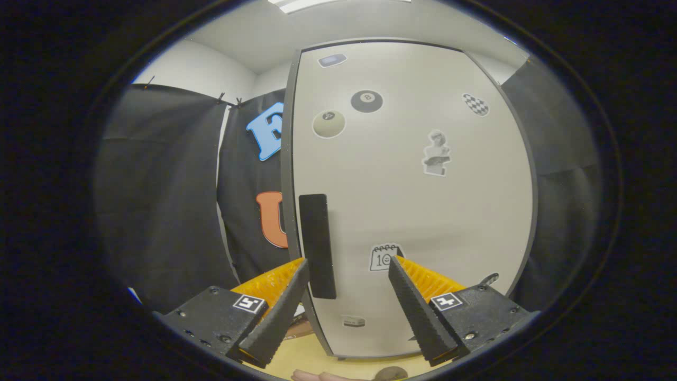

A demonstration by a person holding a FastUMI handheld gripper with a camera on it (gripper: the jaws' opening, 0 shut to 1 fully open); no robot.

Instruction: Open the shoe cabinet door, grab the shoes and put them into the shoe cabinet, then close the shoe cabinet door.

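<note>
gripper (346,267): fingers spread wide, nothing held; they point at the lower part of the shoe cabinet door.
shoe cabinet door (423,211): pale panel with a dark rim, closed as far as the view tells; it stands upright right ahead of the fingers.
handle (317,246): dark vertical bar near the door's left edge, sitting between the two fingers but closer to the left one; touching or not cannot be told.
left finger (280,309): tip just beside the handle's lower left edge.
right finger (418,312): tip in front of the door face, just under a calendar sticker (385,257).
other stickers: black 8-ball (366,101), pale ball (328,124), checkered shape (476,104), statue bust (437,153), small blue-grey badge (332,60) at the top, small pale one (353,320) low down.
floor (312,360): light wood tone under the door and fingers.
booth wall (169,190): black cloth to the left of the cabinet and again to its right.
hand (317,376): a bit of skin shows below the fingers, on the near side.
shoes: cannot tell where they are.
</note>
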